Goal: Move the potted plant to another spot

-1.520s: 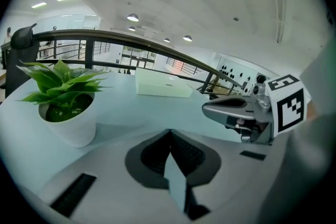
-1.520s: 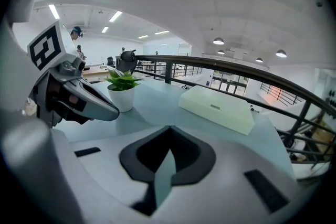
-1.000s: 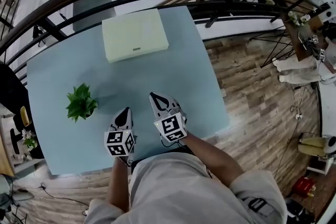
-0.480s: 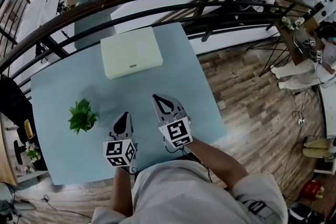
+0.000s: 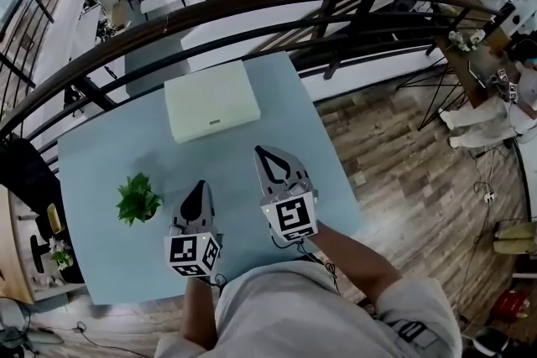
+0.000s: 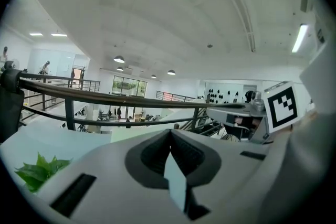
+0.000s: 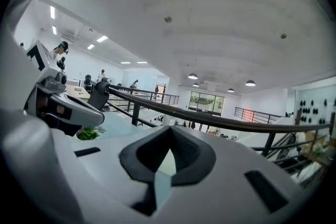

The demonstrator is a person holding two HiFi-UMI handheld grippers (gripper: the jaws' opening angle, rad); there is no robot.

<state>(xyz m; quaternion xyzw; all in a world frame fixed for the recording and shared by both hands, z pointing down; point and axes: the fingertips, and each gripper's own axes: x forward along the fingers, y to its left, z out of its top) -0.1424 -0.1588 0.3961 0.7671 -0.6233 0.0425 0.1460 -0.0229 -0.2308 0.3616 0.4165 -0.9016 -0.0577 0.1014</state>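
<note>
A small potted plant (image 5: pixel 137 199) with green leaves stands on the left part of the light blue table (image 5: pixel 101 155). Its leaves show at the lower left of the left gripper view (image 6: pixel 39 170) and small at the left of the right gripper view (image 7: pixel 88 134). My left gripper (image 5: pixel 199 190) hangs above the table just right of the plant, jaws shut and empty. My right gripper (image 5: pixel 267 155) is further right, also shut with nothing in it. Both point almost level toward the railing.
A flat pale box (image 5: pixel 211 101) lies at the table's far side. A dark curved railing (image 5: pixel 252 4) runs just beyond the table, with a drop to a lower floor behind it. Wooden floor (image 5: pixel 411 180) lies to the right.
Both grippers have risen from near the table top and tilted up toward level. The plant and the box have stayed where they were.
</note>
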